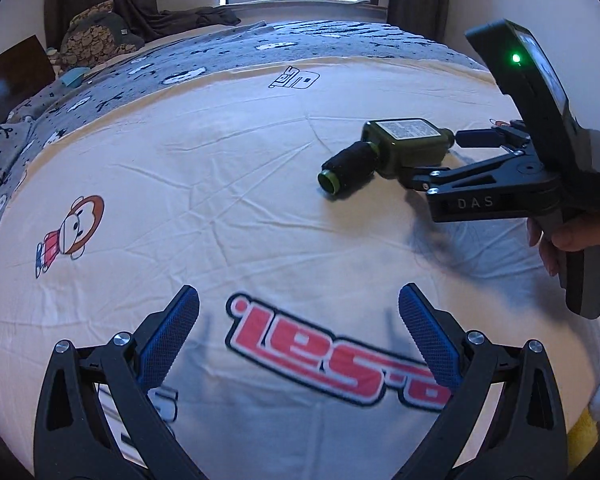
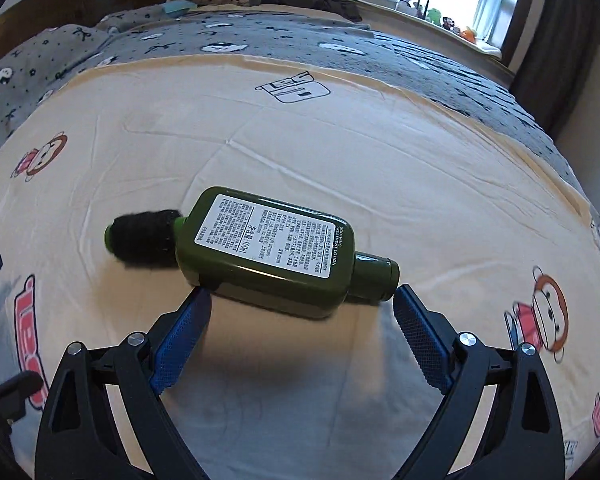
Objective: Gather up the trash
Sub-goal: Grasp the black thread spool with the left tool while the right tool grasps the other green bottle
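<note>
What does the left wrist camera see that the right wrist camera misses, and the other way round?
Only the left wrist view shows the right gripper from outside, with the person's hand on its handle and a green light, plus the left gripper open over bare sheet. Only the right wrist view shows the bottle's label text. Both show the green bottle lying on the cartoon-printed sheet, the black roll beside it, and the window.

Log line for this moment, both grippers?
left gripper: open, empty, over sheet | right gripper: open, straddling green lotion bottle | bottle: lying flat, ungrasped
</note>
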